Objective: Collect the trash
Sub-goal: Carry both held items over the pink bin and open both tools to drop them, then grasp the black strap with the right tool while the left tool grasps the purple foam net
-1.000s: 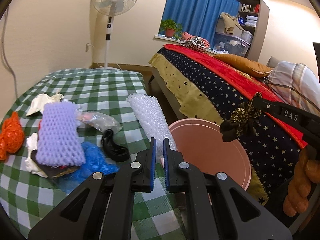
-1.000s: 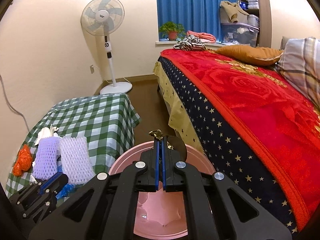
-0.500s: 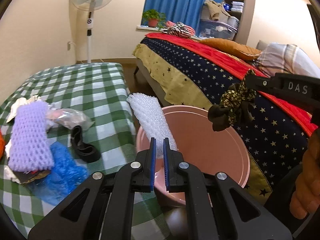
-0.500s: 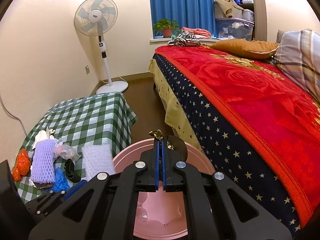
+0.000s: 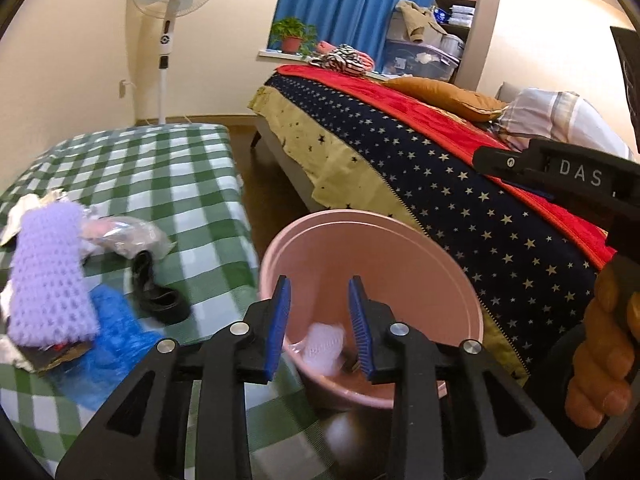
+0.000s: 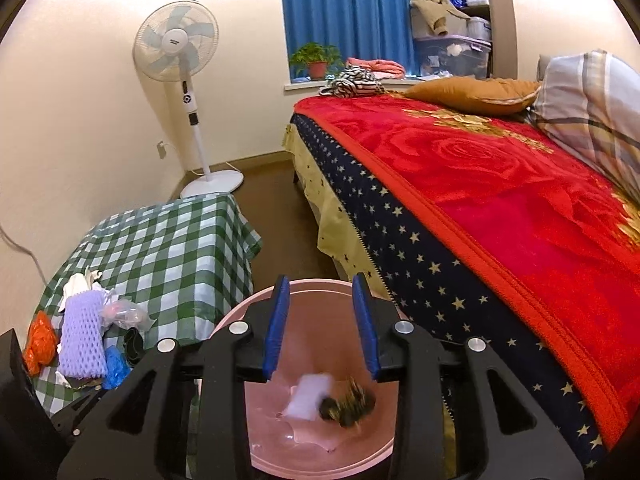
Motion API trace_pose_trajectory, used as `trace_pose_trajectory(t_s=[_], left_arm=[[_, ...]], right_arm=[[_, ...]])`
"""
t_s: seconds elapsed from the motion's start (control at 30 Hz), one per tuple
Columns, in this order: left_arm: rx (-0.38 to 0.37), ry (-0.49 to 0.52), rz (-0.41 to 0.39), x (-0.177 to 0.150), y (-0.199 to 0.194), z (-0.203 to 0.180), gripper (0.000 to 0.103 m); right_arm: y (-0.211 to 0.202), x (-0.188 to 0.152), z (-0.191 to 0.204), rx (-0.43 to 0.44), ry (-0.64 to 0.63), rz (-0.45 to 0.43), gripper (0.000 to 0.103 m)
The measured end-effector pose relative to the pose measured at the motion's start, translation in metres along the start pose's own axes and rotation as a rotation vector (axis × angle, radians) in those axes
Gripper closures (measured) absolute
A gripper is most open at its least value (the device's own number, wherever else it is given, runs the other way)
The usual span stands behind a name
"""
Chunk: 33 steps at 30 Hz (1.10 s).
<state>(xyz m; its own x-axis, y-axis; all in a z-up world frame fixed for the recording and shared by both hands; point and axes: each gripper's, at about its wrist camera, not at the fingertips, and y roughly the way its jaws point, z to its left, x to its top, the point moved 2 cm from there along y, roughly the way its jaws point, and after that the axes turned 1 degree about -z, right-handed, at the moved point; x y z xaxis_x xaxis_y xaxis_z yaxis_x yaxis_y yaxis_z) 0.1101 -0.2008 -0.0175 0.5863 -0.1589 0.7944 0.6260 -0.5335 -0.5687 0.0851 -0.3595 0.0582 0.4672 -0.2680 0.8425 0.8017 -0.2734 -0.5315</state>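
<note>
A pink basin (image 6: 320, 448) sits directly below both grippers, between the worktop and the bed. Inside it, blurred in both views, lie a white piece of bubble wrap (image 6: 310, 396) and, touching its right edge, a dark gold-speckled scrap (image 6: 350, 402); in the left wrist view the same white piece (image 5: 324, 346) shows between the blue pads, low in the basin (image 5: 400, 264).

The right gripper (image 6: 320, 328) hangs above the basin with its jaws spread wide and nothing between them. The left gripper (image 5: 320, 326) is likewise spread apart and empty, over the basin's near-left rim. In the left wrist view the right gripper's black body, lettered "DAS", enters from the right, with the person's right hand (image 5: 600, 344) wrapped around its handle.

Left of the grippers, on the green-checked worktop (image 6: 180, 248), the remaining trash lies clustered: a purple foam net sleeve (image 6: 80, 336), a crumpled clear plastic bag (image 6: 124, 314) beside it, a black rubber loop (image 5: 154, 290) nearest the basin, a blue plastic bag (image 5: 108, 344) under the sleeve's near end, an orange net (image 6: 39, 342) on the far-left edge, and white crumpled paper (image 6: 78, 282) beyond the sleeve.

To the right of the grippers runs the bed (image 6: 500, 184), with a red blanket. Ahead stands a pedestal fan (image 6: 180, 52) against the wall, with blue curtains (image 6: 352, 12) behind a potted plant (image 6: 316, 58).
</note>
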Motion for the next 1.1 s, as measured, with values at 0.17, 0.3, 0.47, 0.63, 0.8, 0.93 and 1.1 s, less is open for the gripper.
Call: trace_pose_trajectory(t_s=[0.17, 0.3, 0.47, 0.63, 0.8, 0.93, 1.1], left_arm=[[0.038, -0.015, -0.03, 0.003, -0.022, 0.018, 0.073], [0.084, -0.017, -0.057, 0.007, -0.042, 0.036, 0.073], [0.164, -0.057, -0.105, 0.013, -0.062, 0.067, 0.073], [0.233, -0.113, -0.143, 0.012, -0.075, 0.098, 0.073], [0.314, -0.174, -0.174, 0.006, -0.089, 0.128, 0.073], [0.359, -0.205, -0.192, 0.006, -0.094, 0.147, 0.073], [0.407, -0.256, -0.199, 0.001, -0.097, 0.172, 0.073]], right_arm=[[-0.007, -0.002, 0.013, 0.046, -0.004, -0.021, 0.069], [-0.011, -0.004, 0.03, 0.086, -0.018, -0.039, 0.069], [-0.008, -0.01, 0.056, 0.146, -0.034, -0.036, 0.069], [-0.001, -0.017, 0.083, 0.213, -0.051, -0.021, 0.069], [0.008, -0.027, 0.108, 0.274, -0.077, -0.004, 0.069], [0.022, -0.039, 0.132, 0.32, -0.112, 0.042, 0.069], [0.041, -0.051, 0.15, 0.355, -0.137, 0.11, 0.069]])
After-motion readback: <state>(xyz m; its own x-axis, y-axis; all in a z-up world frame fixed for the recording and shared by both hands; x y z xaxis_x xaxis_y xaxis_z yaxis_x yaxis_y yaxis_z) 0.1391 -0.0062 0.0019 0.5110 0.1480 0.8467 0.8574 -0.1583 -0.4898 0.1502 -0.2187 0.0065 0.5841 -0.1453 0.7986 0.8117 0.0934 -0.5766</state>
